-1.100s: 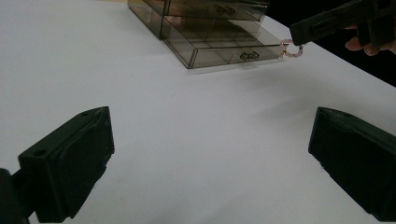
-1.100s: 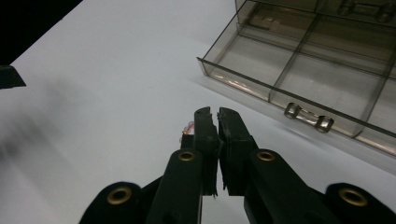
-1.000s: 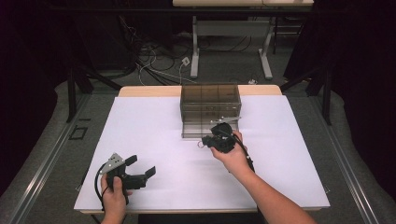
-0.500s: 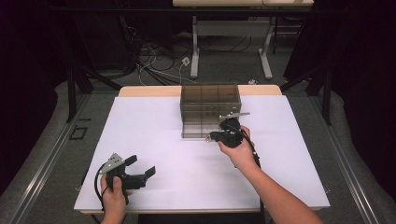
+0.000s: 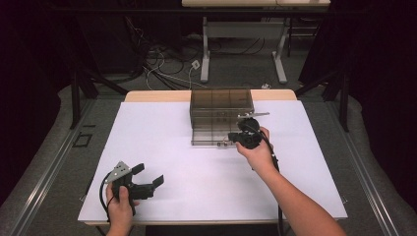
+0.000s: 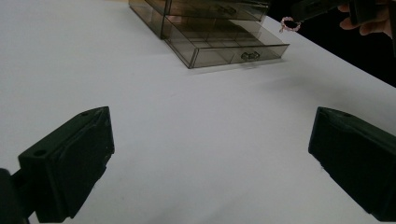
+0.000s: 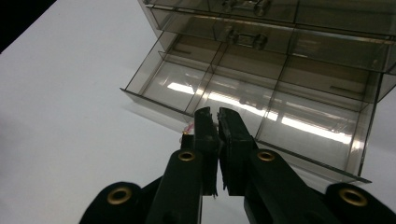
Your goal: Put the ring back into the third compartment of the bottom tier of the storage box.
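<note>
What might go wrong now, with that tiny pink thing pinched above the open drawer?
1. The right claw grips the pink ring by a sliver, so it may slip out and land on the table instead.
2. The bottom drawer has several compartments; released off-centre, the ring might drop into the wrong one or hit a divider.
3. The claw hangs near the drawer's front edge; a nudge may push the drawer shut or shift the smoky box.

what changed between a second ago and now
The right gripper, shut on a small pink ring-like item, moved right and slightly away, to above the front right of the open bottom drawer of the smoky transparent plastic drawer box. The left gripper stayed open low over the white table; box and drawer unmoved.
</note>
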Tool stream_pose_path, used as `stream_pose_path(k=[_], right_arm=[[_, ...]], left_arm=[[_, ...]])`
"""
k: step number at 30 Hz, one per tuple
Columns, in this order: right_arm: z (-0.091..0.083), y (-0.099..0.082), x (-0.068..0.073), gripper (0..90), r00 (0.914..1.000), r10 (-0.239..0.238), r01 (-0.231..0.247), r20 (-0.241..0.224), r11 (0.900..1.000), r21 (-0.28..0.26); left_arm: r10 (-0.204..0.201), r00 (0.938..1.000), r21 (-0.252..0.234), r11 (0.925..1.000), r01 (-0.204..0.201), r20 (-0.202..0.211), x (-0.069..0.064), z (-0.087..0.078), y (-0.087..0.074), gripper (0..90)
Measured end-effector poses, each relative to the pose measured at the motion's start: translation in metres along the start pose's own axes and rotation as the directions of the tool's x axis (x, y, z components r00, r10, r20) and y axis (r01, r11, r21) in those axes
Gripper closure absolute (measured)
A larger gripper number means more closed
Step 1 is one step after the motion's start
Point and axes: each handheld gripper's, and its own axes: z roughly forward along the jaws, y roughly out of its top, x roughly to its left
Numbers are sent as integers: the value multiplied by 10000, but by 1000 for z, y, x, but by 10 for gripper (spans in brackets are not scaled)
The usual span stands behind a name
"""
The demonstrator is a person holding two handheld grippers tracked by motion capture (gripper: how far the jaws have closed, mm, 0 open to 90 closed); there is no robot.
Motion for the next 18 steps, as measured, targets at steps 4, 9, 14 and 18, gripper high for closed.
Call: stream_pose_path(k=[4, 9, 14, 18], right_arm=[[1, 3, -3, 869, 9999, 101, -101, 108, 9999, -55], [2, 6, -7, 869, 9993, 93, -90, 357, 9999, -91], [7, 7, -10, 869, 9983, 219, -215, 545, 9997, -71], [11, 7, -13, 869, 9972, 280, -277, 695, 9996, -58]], left_arm=[[-2, 10000, -5, 10000, 2, 0, 0, 0, 0, 4], [10, 10000, 3, 10000, -10, -3, 0, 0, 0, 4], [11, 10000, 8, 10000, -11, 3, 0, 0, 0, 4], [11, 10000, 5, 10000, -11, 2, 0, 0, 0, 4]])
